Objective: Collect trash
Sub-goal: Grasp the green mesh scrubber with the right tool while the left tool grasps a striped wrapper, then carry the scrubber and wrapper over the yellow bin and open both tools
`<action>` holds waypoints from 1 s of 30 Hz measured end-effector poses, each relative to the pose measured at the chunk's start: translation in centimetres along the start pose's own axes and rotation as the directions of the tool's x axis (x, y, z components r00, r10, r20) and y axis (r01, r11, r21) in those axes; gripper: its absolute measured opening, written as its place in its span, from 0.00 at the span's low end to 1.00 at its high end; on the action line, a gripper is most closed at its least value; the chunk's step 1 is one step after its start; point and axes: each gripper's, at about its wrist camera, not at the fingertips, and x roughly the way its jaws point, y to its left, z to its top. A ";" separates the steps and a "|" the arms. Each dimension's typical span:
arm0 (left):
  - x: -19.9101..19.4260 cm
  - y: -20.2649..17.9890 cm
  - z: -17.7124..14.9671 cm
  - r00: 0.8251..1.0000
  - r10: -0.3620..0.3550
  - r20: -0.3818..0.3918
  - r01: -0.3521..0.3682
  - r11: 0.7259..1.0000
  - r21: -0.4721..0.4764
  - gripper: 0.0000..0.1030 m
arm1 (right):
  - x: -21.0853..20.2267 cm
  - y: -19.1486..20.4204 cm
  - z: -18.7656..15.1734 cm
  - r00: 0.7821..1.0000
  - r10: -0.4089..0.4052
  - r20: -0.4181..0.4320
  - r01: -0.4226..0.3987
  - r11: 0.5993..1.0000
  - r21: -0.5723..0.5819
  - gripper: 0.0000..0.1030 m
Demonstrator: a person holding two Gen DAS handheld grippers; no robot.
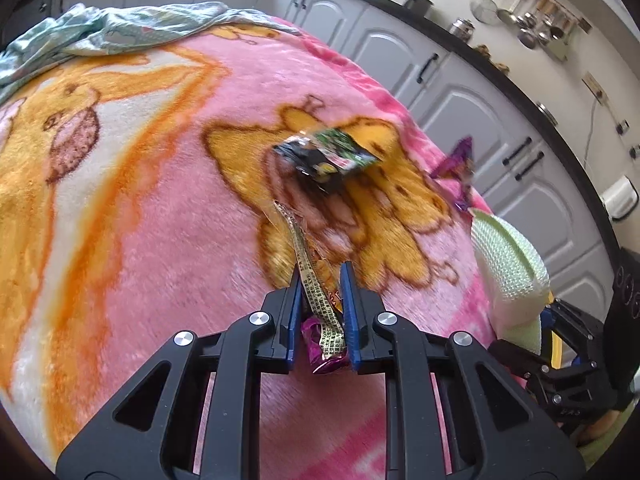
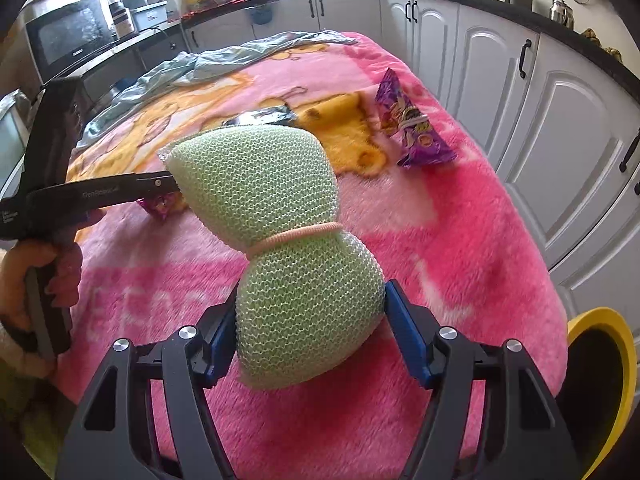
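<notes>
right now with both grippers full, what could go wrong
The left gripper pinches its wrappers only loosely, so one may slip out. The green mesh sponge bulges past the right gripper, hiding the blanket ahead. The purple snack bag lies near the blanket's edge.

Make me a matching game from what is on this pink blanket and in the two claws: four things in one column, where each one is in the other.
Things:
1. green mesh sponge
2. purple snack bag
3. gold wrapper strip
4. yellow bin

Places:
A. between the left gripper's fingers
B. off the blanket's near right corner
C. in the right gripper
D. lying loose on the blanket near the cabinets

Pairs: 1-C, 2-D, 3-A, 4-B
</notes>
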 end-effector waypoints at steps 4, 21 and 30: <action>-0.3 -1.3 -0.6 1.000 -0.022 -0.006 0.022 0.999 0.036 0.12 | -0.6 -0.2 -0.9 1.000 0.006 -0.001 -0.006 1.000 0.014 0.62; -2.8 -7.6 -1.4 0.994 -0.106 0.025 0.100 0.981 0.168 0.12 | -5.8 -1.9 -3.0 0.997 0.016 0.081 -0.023 0.996 0.089 0.45; -3.5 -10.6 -1.8 0.989 -0.147 0.024 0.138 0.965 0.224 0.12 | -9.9 -4.1 -3.6 0.988 -0.031 0.150 0.011 0.991 0.137 0.45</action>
